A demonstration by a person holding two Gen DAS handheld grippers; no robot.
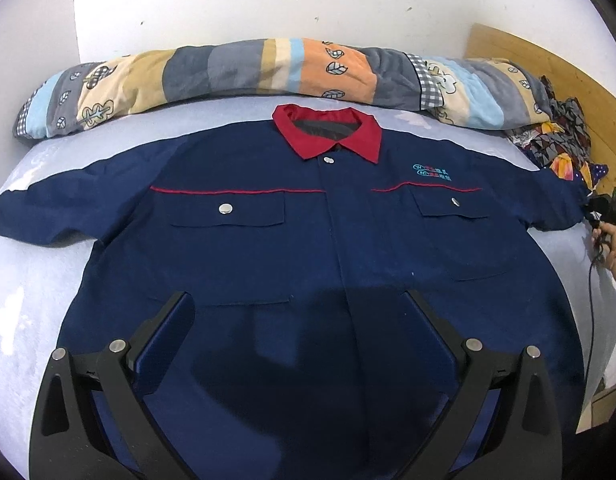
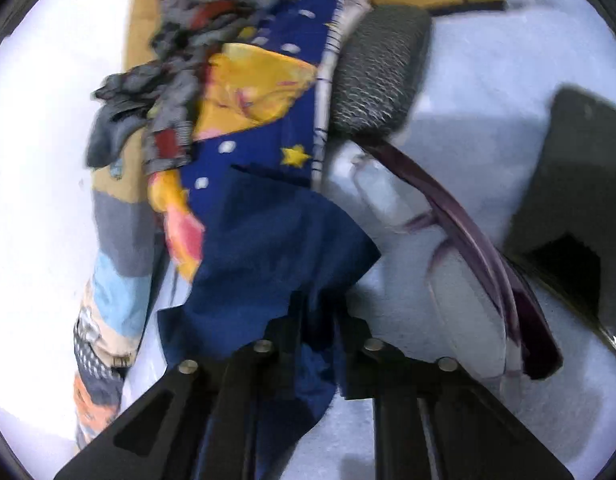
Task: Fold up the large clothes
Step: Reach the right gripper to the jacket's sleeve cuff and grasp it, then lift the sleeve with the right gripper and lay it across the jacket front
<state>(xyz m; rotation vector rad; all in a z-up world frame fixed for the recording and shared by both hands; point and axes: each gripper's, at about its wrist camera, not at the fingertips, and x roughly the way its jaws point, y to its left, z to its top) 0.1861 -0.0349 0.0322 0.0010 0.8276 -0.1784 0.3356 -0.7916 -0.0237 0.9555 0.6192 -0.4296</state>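
A navy work shirt (image 1: 308,240) with a red collar (image 1: 328,128) lies face up and spread out on the pale blue bed (image 1: 23,280). My left gripper (image 1: 295,300) hovers open over the shirt's lower front, nothing between its fingers. At the far right, a hand holds my right gripper (image 1: 602,208) at the end of the shirt's sleeve. In the right wrist view, my right gripper (image 2: 316,312) is shut on the bunched navy sleeve (image 2: 267,248), which sticks out ahead of the fingers.
A rolled patchwork quilt (image 1: 267,72) lies along the wall behind the shirt. Colourful clothes (image 1: 556,140) (image 2: 247,80) are piled against the wooden headboard (image 1: 548,64). A grey mesh object (image 2: 376,72) and a dark purple strap (image 2: 468,216) lie near the sleeve.
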